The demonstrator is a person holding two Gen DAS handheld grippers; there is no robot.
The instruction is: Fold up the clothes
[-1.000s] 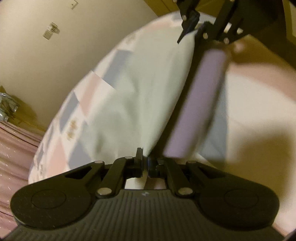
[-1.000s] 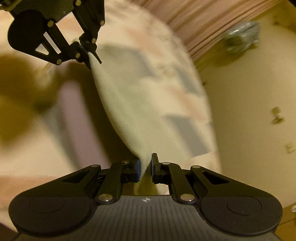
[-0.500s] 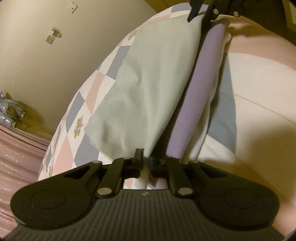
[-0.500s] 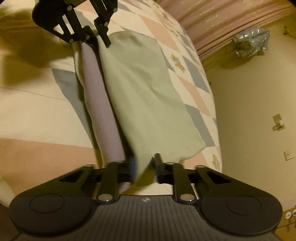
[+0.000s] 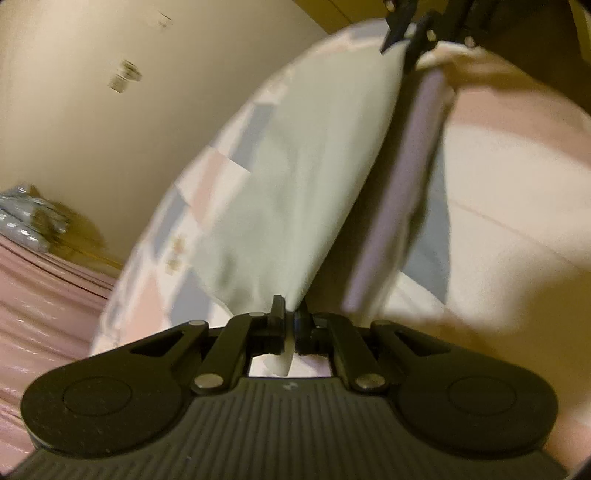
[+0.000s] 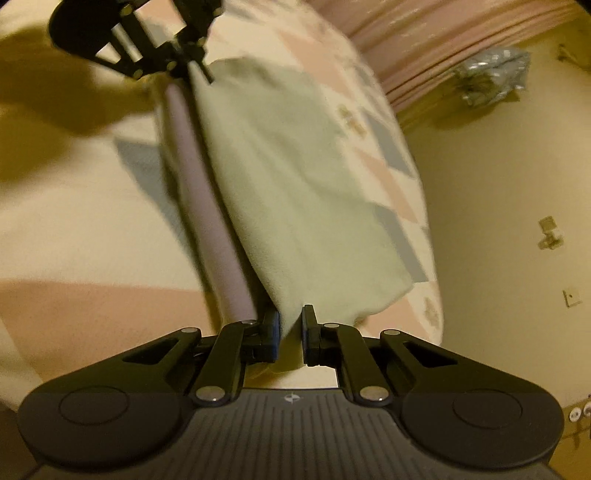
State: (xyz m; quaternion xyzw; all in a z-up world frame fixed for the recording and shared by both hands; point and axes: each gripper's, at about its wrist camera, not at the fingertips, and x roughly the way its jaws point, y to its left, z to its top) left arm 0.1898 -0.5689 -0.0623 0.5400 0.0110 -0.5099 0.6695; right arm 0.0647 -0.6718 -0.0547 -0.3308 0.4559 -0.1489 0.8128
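Pale green cloth [image 5: 295,192] hung stretched between the two tongs above the patchwork bedspread [image 5: 517,206], and what a taut line it made! From the left wrist view, the left gripper [image 5: 290,314] sat at six o'clock, jaws pressed together on the cloth's near corner, a scrap of fabric poking out below them. Up at one o'clock, the right gripper [image 5: 400,31] pinched the far corner. Only this view showed the lavender strip [image 5: 399,192] running to the right of the green sheet, from one o'clock down toward five, and a shiny silver bag [image 5: 26,218] by the wall at nine o'clock.

Over on the right wrist view, the picture flipped: the right gripper [image 6: 290,326] at six o'clock, blue pads nipping the green cloth [image 6: 295,177], while the left gripper [image 6: 192,62] clamped the other end at eleven o'clock. Here the lavender strip [image 6: 207,221] lay left of the green sheet. This view alone gave the pink curtain [image 6: 424,40] at one o'clock, the silver bag [image 6: 491,74] at two, and wall outlets [image 6: 550,232] at three.

Green fabric draped over the bedspread [image 6: 74,229], covering part of its chequered squares [image 6: 388,147]. A dark shadow [image 6: 55,103] fell across the quilt at ten o'clock. Both tools pointed downward, facing each other along the cloth. Much of the left view was blurred.
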